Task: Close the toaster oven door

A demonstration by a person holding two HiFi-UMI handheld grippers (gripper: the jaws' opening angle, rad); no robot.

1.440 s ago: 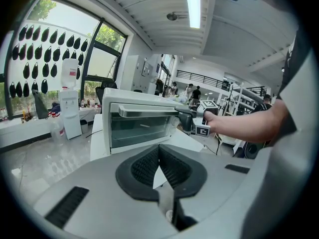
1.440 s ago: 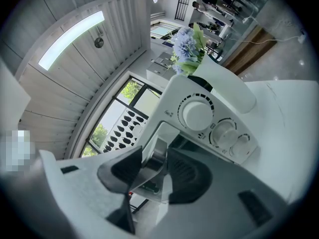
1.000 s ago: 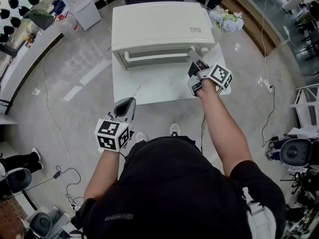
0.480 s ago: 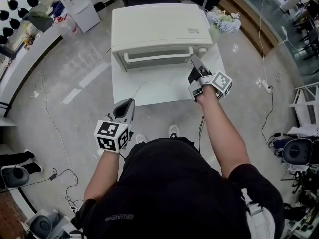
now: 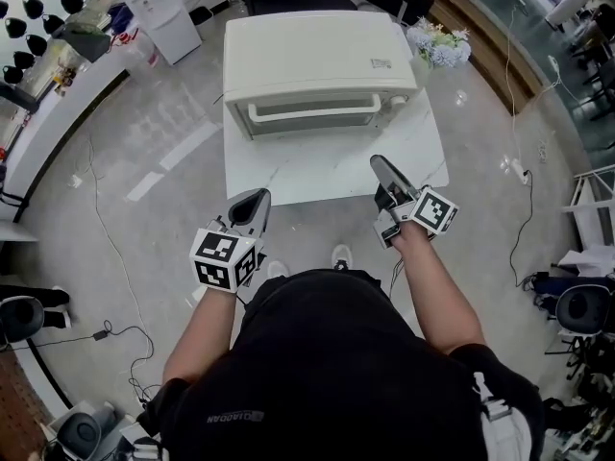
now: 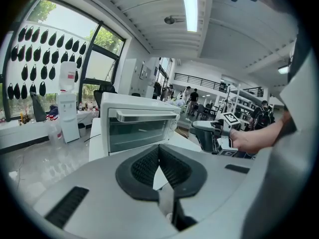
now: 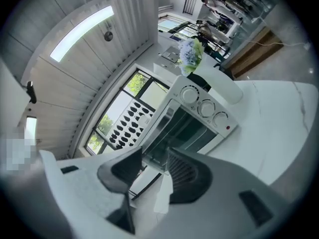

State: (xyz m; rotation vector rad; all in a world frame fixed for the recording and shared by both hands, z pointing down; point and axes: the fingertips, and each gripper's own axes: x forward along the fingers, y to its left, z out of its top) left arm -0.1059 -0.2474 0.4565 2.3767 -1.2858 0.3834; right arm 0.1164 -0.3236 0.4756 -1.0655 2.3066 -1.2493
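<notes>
Toaster oven (image 5: 322, 65) sat toward the far edge of the white marble table (image 5: 288, 176), its front turned to you. Its door (image 5: 312, 121) was flat against the front, with the handle (image 5: 312, 111) running along the door's upper edge. The left gripper view gave the same reading: door (image 6: 139, 133) upright, handle (image 6: 147, 115) across the top, dark glass below it.

You held the left gripper (image 5: 258, 196) off the table's near left corner, over the floor (image 5: 144, 152), well apart from the oven. In its own view the left gripper (image 6: 159, 147) had its ribbed pads meeting at the tips — closed, nothing caught between them. Its marker cube (image 5: 223, 259) sat just above your hand.

You held the right gripper (image 5: 378, 162) over the near right part of the table, pointed up toward the oven but clear of it, with bare tabletop between. In its own view the right gripper (image 7: 154, 151) had a narrow gap between the two pads — slightly parted and empty; the oven door (image 7: 184, 131) showed through the gap, farther off. The three knobs (image 7: 207, 108) lined the oven's right side, with the flowers (image 7: 192, 51) behind it.

From the head view, the flowers (image 5: 437, 41) were at the table's far right corner, just beside the oven. A water dispenser (image 5: 159, 8) stood on the floor to the far left.
</notes>
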